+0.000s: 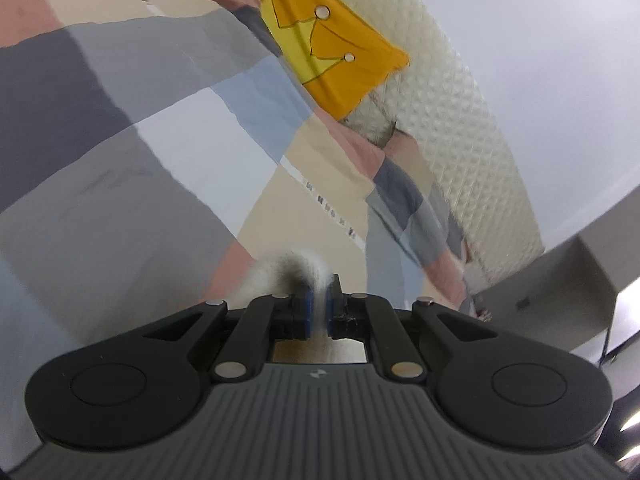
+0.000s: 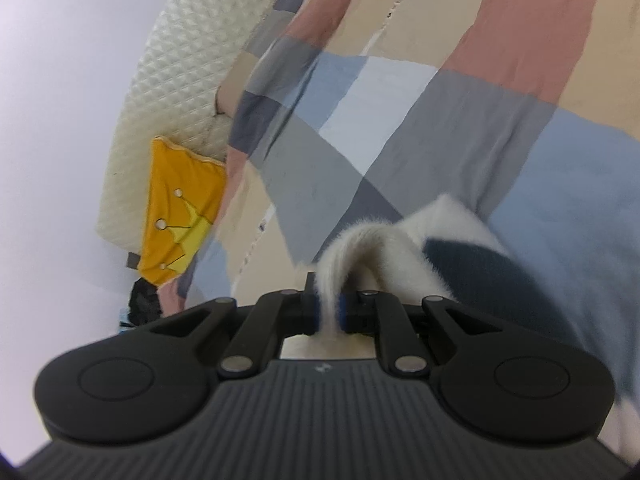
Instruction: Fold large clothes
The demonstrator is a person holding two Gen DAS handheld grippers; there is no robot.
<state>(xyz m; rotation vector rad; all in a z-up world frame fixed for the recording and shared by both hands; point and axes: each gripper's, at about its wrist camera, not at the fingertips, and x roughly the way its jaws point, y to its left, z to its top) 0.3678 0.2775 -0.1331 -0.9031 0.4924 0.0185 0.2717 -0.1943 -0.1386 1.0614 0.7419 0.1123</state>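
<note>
A fuzzy white garment with dark navy patches (image 2: 440, 256) is pinched at its edge by both grippers above a bed. My left gripper (image 1: 318, 308) is shut on a blurred fold of the white and dark fabric (image 1: 296, 268). My right gripper (image 2: 330, 312) is shut on a white band of the same garment, which loops up over the jaws and spreads to the right. Most of the garment is hidden below the grippers.
A patchwork bedcover (image 1: 160, 140) in grey, blue, pink and beige fills both views (image 2: 400, 100). A yellow crown-print pillow (image 1: 320, 40) leans on a cream quilted headboard (image 1: 460, 140), also in the right wrist view (image 2: 180, 220). White wall beyond; a grey cabinet (image 1: 580, 280) at right.
</note>
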